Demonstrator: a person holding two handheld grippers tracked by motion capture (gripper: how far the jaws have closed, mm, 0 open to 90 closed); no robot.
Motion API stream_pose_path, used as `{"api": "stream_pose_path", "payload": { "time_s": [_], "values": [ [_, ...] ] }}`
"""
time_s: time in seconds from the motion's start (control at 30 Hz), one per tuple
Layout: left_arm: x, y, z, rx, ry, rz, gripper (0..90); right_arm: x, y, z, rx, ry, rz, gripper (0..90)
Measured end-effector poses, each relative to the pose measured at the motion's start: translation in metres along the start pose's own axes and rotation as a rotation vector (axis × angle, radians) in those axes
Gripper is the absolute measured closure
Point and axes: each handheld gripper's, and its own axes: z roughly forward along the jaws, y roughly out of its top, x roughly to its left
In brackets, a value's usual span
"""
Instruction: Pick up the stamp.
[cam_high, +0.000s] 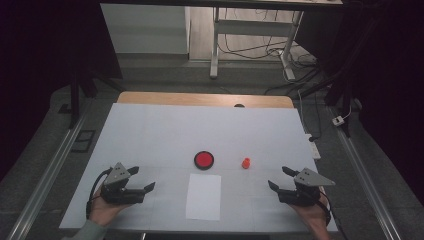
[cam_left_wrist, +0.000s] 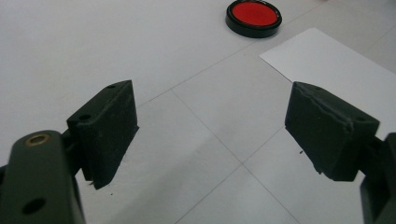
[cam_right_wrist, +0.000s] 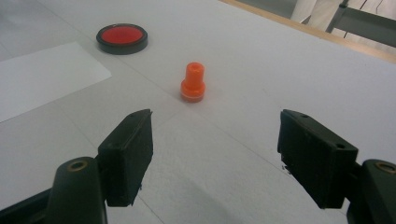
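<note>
A small orange plastic stamp (cam_right_wrist: 193, 82) stands upright on the white table (cam_high: 150, 135). It has a round, wide foot at the bottom and a thinner round neck on top, like a little chess piece. It is the same bright orange all over. I can see no words or marks on it.

In the high view the small orange plastic stamp (cam_high: 246, 162) stands just right of the middle of the table, near a round black dish with a red inside (cam_high: 204, 159). The two do not touch. A plain white sheet of paper (cam_high: 204, 196) lies flat just in front of the dish. Nothing is written on the paper, and no writing shows on the dish.

The right gripper (cam_high: 279, 178) is low over the table on the right side. Its jaws are wide apart and hold nothing. In its own view the stamp stands ahead of the jaws, a bit to the left of the gap.

The left gripper (cam_high: 142, 178) is on the left side of the table. Its jaws are wide apart too, with only bare table between them. It is well apart from the stamp.
</note>
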Motion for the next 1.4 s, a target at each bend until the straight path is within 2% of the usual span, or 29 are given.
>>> {"api": "stream_pose_path", "payload": {
  "time_s": [0.27,0.5,0.8,1.0,1.27,1.4],
  "values": [
    [-0.002,0.0,-0.002,-0.002,0.006,0.002,17.2,0.002,0.006,-0.001,-0.002,0.0,0.002,27.4],
    [0.0,-0.001,-0.004,-0.005,0.01,-0.009,17.2,0.002,0.02,0.005,-0.015,0.018,0.003,27.9],
    [-0.002,-0.001,-0.001,-0.003,0.001,-0.006,17.3,0.004,0.034,0.013,0.012,0.026,-0.002,28.4],
    [-0.003,-0.001,0.0,0.0,-0.004,-0.002,17.3,0.008,0.048,0.024,0.016,0.038,-0.02,29.2],
    [-0.004,-0.001,0.002,0.003,-0.01,0.002,17.3,0.014,0.062,0.043,0.014,0.056,-0.012,29.4],
    [-0.005,0.0,0.003,0.008,-0.011,0.005,17.4,0.013,0.063,0.056,0.011,0.058,0.011,29.7]
  ]
}}
